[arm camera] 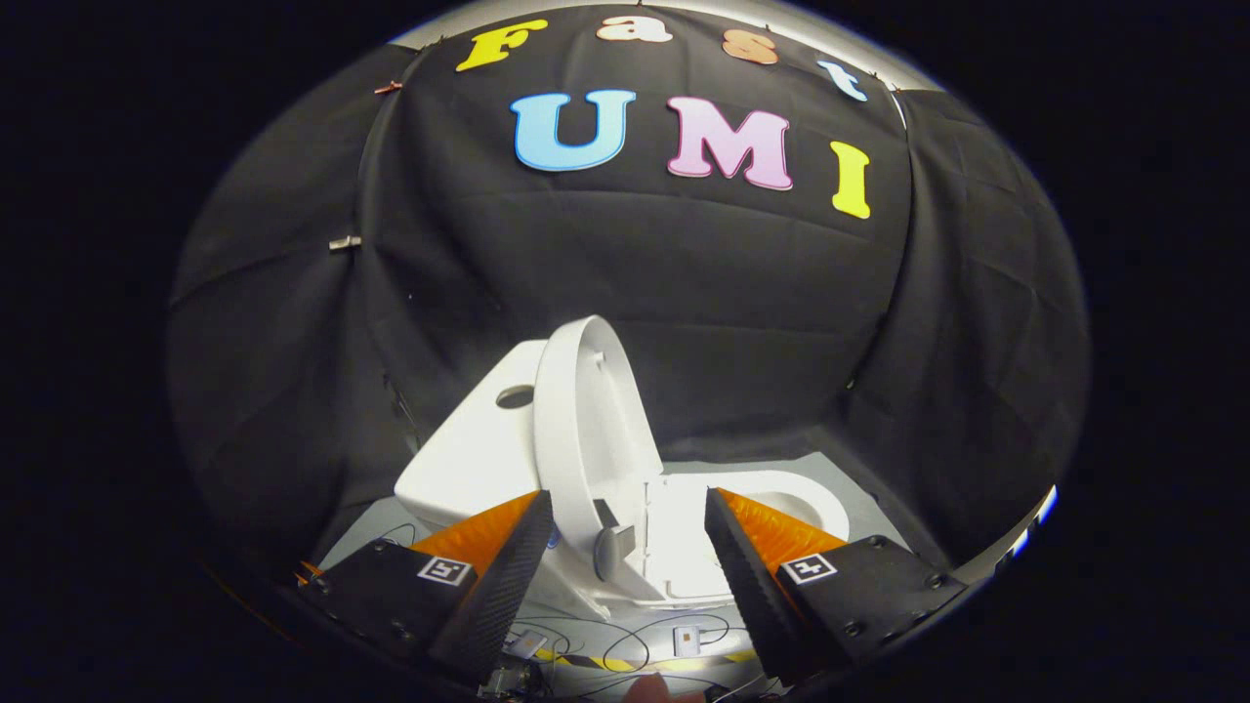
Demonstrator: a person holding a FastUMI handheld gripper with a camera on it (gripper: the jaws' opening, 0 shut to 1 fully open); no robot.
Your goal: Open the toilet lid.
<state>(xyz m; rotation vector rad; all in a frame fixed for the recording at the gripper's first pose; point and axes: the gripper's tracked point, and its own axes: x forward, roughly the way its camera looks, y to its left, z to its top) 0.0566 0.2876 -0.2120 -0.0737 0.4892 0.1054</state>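
Lid point(586, 430) stands raised, near upright, edge-on to gripper point(630, 547), just ahead of fingers w/ its lower end btwn them. Jaws wide apart, holding nothing. Bowl point(801, 503) lies beyond right finger; tank point(469, 439) behind lid, left. Looks about done.

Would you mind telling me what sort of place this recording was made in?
Probably a staged recording booth, not a bathroom: a white toilet, lid raised, stands before black cloth walls, loose cables below the open hand-held gripper.
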